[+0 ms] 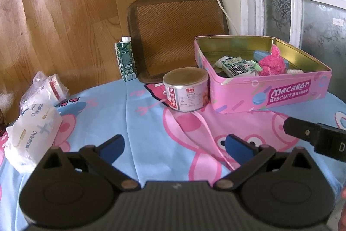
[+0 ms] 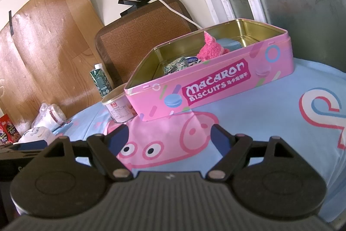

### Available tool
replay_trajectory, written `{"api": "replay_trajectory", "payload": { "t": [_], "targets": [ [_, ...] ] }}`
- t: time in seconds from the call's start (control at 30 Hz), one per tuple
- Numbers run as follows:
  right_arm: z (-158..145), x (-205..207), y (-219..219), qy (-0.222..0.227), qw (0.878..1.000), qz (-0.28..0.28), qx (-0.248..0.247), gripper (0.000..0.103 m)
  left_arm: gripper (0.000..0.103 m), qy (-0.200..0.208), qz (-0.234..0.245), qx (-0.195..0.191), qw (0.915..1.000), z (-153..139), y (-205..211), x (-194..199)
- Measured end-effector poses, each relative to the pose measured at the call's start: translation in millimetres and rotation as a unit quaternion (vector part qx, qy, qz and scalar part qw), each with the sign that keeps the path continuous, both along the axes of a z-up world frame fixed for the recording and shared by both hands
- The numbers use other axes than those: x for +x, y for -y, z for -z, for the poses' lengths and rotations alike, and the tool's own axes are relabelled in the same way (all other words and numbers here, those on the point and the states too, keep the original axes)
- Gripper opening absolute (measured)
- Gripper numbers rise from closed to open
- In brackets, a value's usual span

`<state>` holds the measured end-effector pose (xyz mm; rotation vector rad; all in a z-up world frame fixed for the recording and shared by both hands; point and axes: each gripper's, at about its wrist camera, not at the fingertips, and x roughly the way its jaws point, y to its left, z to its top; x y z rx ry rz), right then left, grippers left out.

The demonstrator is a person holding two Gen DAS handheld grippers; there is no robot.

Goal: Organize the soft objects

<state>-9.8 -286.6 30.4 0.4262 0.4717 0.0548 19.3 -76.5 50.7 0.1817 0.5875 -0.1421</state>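
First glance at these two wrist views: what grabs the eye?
The open pink metal Macaron Biscuits tin at the far right of the table, with a fuzzy pink plush toy and small packets inside. A round paper-labelled can sits against its left corner, and a white plastic-wrapped tissue pack lies at the left edge. Both tongs, left and right, are open and empty above the cartoon-pig cloth.

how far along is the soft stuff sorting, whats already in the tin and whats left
Done: the pink tin already holds a pink fluffy item, a tissue pack and something blue. In hand: nothing; left gripper and right gripper are both open and empty. Left: the white tissue pack and the bagged item on the cloth.
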Motion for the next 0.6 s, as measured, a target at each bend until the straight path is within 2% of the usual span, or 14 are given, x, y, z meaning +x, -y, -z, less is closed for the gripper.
{"api": "replay_trajectory", "payload": {
  "t": [0.37,0.6],
  "targets": [
    [-1.3,-0.7,-2.1,0.002,1.000,-0.003,-0.002,0.085,0.103,0.006,-0.003,0.020,0.9998,0.3,1.7,-3.0],
    [-2.2,-1.0,-2.4,0.003,1.000,-0.003,-0.003,0.085,0.103,0.002,-0.001,0.017,0.9999,-0.5,-0.6,-2.9]
  ]
}}
